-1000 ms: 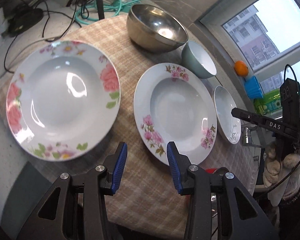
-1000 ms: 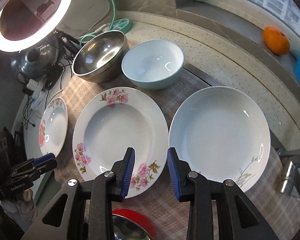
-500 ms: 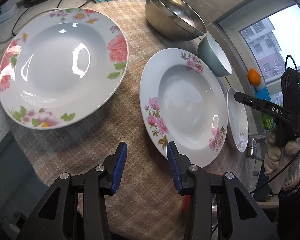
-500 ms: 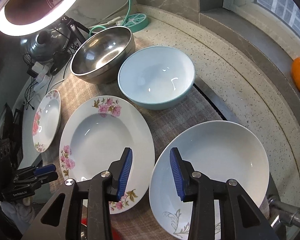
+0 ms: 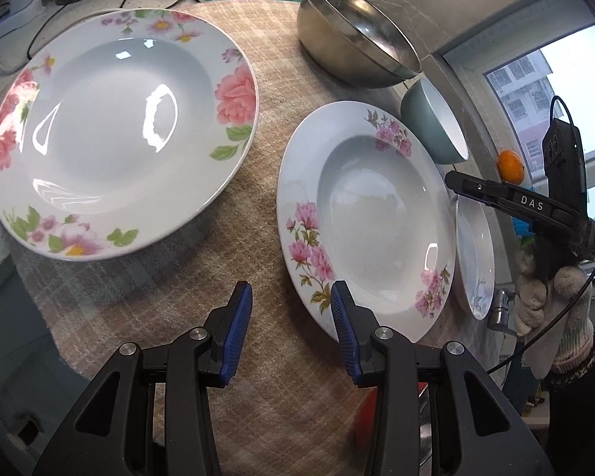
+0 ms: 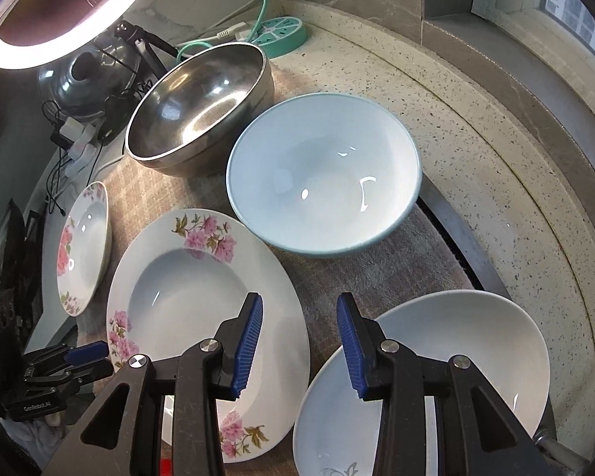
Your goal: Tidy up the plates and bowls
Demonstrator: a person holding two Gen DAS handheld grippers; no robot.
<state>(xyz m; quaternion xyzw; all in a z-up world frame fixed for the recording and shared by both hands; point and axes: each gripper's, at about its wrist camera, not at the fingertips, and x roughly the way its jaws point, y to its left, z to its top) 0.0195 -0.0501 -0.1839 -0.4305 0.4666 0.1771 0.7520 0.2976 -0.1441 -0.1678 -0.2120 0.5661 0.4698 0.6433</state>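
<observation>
Blue-padded left claw (image 5: 291, 303) and right claw (image 6: 299, 311), both parted and empty, above plates on the tabletop (image 6: 496, 166).

Each black tool (image 5: 291, 319) has 2 ribbed blue pads (image 6: 250, 341), silver screws; knitted glove (image 5: 551, 297).

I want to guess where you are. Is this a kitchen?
Probably a kitchen counter by a window. Plates and bowls sit on a cloth on a speckled stone worktop, with a tap at the edge.
</observation>
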